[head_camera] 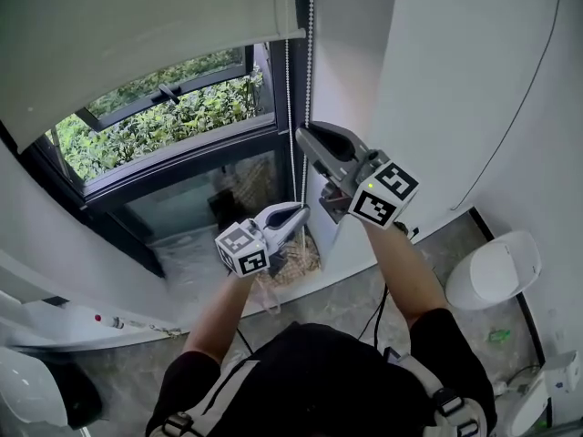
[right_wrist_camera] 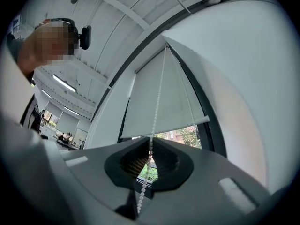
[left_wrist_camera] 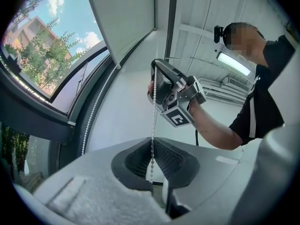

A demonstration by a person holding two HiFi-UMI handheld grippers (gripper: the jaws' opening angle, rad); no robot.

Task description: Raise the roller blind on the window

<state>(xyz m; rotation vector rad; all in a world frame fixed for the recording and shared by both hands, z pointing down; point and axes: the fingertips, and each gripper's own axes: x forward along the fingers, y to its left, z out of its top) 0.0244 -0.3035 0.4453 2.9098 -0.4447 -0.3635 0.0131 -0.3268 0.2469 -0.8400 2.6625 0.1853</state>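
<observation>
Roller blind (head_camera: 137, 35) part-way up, lower edge slanting across the upper window (head_camera: 173, 121). Roller and top of the fabric cut off by the head view's edge. Bead chain (head_camera: 310, 53) hanging just right of the blind, beside the white wall (head_camera: 437, 80). Left gripper (head_camera: 297, 213) low, jaws closed tight on one strand of the chain, beads running straight up from between the pads. Right gripper (head_camera: 304, 136) higher on that same strand, jaws likewise pinched onto it. Second strand (left_wrist_camera: 96, 109) visible beside the window frame in the left gripper view, touched by neither gripper. Bottom loop of the chain hidden behind the left gripper. Pinch points hard to read in the head view, plain only in the two gripper views.
</observation>
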